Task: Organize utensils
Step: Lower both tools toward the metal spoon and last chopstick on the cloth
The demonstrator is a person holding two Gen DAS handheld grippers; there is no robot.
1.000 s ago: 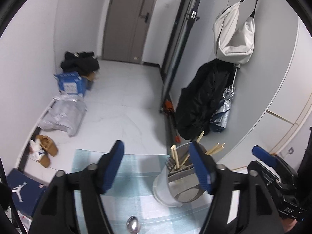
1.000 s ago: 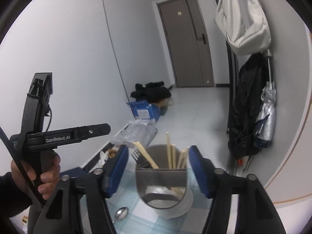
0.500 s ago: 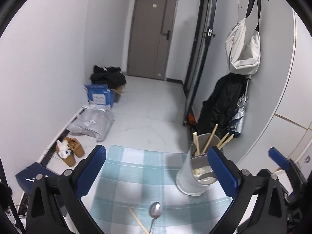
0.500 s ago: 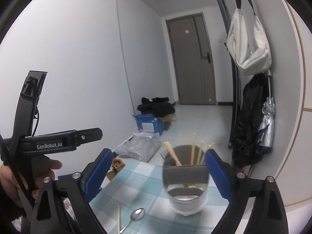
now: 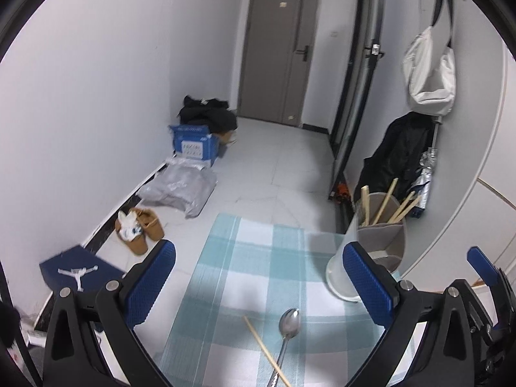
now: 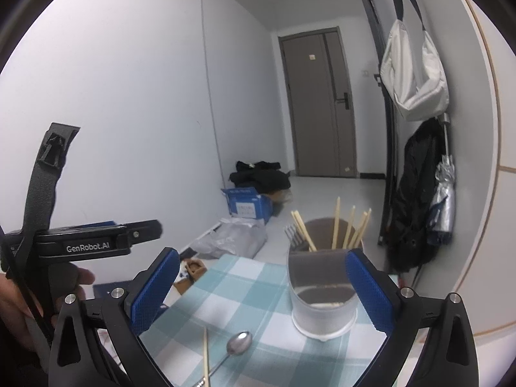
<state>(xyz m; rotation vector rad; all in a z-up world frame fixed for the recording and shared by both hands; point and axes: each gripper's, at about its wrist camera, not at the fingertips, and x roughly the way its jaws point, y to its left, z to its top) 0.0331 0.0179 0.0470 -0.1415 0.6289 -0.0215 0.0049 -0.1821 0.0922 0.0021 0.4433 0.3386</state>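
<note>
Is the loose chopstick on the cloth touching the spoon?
Cannot tell. In the left wrist view the chopstick crosses the spoon handle near the frame's bottom, but whether it rests on it isn't plain.

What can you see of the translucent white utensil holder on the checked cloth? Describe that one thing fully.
The translucent white utensil holder is a tall, round, plastic-looking cup with a grey divided insert. It stands upright on the blue-and-white checked cloth, near its far right corner. Several wooden chopsticks lean out of one compartment, and dark fork tines rise from another. Nothing else touches it; both grippers stand open, clear of it.
</note>
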